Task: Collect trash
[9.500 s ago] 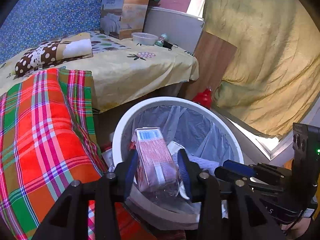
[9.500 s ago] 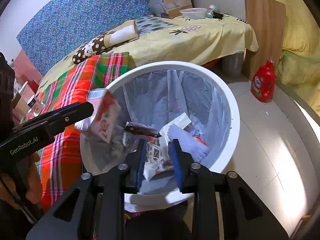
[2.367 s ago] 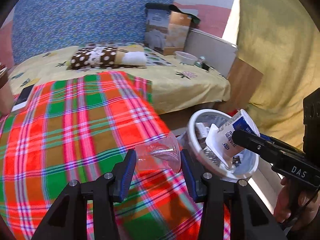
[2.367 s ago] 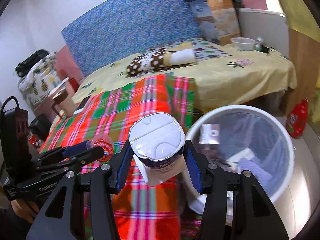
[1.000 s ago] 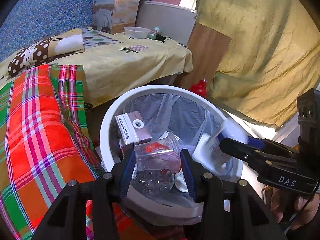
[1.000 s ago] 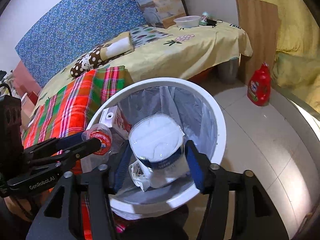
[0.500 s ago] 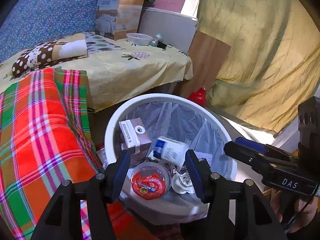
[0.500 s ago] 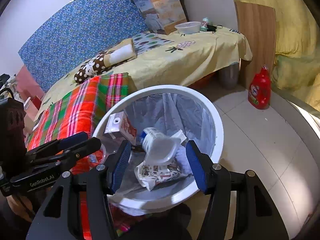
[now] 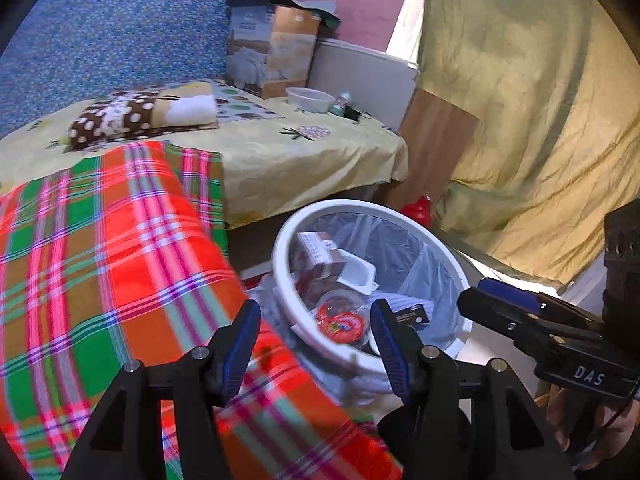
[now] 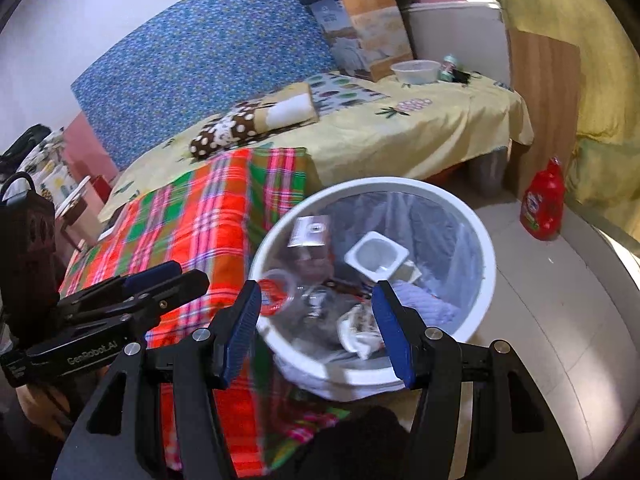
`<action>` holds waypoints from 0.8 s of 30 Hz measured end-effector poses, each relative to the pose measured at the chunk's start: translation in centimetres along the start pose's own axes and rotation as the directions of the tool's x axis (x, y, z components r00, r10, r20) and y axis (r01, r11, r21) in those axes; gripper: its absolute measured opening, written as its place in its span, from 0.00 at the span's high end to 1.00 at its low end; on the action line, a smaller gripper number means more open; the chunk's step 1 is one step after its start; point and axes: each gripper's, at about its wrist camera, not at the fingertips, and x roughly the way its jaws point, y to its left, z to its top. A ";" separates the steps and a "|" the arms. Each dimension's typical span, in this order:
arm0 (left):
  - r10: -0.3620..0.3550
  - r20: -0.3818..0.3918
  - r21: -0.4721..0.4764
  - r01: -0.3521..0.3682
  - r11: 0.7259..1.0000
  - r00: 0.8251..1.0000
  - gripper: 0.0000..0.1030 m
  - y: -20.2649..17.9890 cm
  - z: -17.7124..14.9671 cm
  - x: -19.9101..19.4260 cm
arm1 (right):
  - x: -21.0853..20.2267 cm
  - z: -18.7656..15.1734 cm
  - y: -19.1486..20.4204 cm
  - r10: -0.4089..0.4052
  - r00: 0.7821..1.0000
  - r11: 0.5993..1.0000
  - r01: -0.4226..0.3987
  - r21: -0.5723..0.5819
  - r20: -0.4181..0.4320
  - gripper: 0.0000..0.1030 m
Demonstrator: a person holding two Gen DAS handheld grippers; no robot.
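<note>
Left gripper: my jaws stand wide with nothing between them, over the near rim of the bin.
Right gripper: my jaws are wide apart too, nothing gripped, above the bin's near edge.
Bin: white, lined with a clear bag, on the floor just beside the plaid blanket.
Trash: all of it lies inside the bin.
Clear cup: on its side near the front, its red lid facing up.
White tub: mouth up, in the middle of the pile.
Carton: leaning at the blanket-side wall.
Crumpled wrapper: at the front, between my right fingers in view but below them.
Red bottle: on the floor, well apart from the bin.
</note>
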 end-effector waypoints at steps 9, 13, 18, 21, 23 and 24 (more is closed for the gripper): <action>0.106 0.053 -0.044 -0.104 0.994 0.993 0.45 2.4 -2.0 -4.9 | -1.0 -1.2 3.8 0.023 0.999 0.997 -0.021 -0.076 0.031 0.42; 0.138 0.065 -0.070 -0.133 0.989 0.988 0.45 3.6 -3.2 -6.7 | -1.5 -1.9 5.1 0.042 0.999 0.994 -0.038 -0.102 0.034 0.42; 0.175 0.073 -0.092 -0.168 0.982 0.982 0.45 4.3 -4.7 -8.6 | -1.9 -2.9 6.5 0.051 0.998 0.991 -0.046 -0.129 0.038 0.42; 0.194 0.076 -0.106 -0.186 0.977 0.978 0.45 4.7 -5.6 -9.7 | -2.3 -3.4 7.2 0.054 0.998 0.990 -0.048 -0.135 0.041 0.42; 0.204 0.077 -0.117 -0.194 0.974 0.976 0.45 4.8 -6.0 -10.2 | -2.6 -3.7 7.6 0.051 0.997 0.989 -0.043 -0.145 0.050 0.42; 0.210 0.081 -0.120 -0.200 0.972 0.974 0.45 4.9 -6.2 -10.5 | -2.7 -3.9 7.8 0.049 0.997 0.988 -0.041 -0.150 0.053 0.42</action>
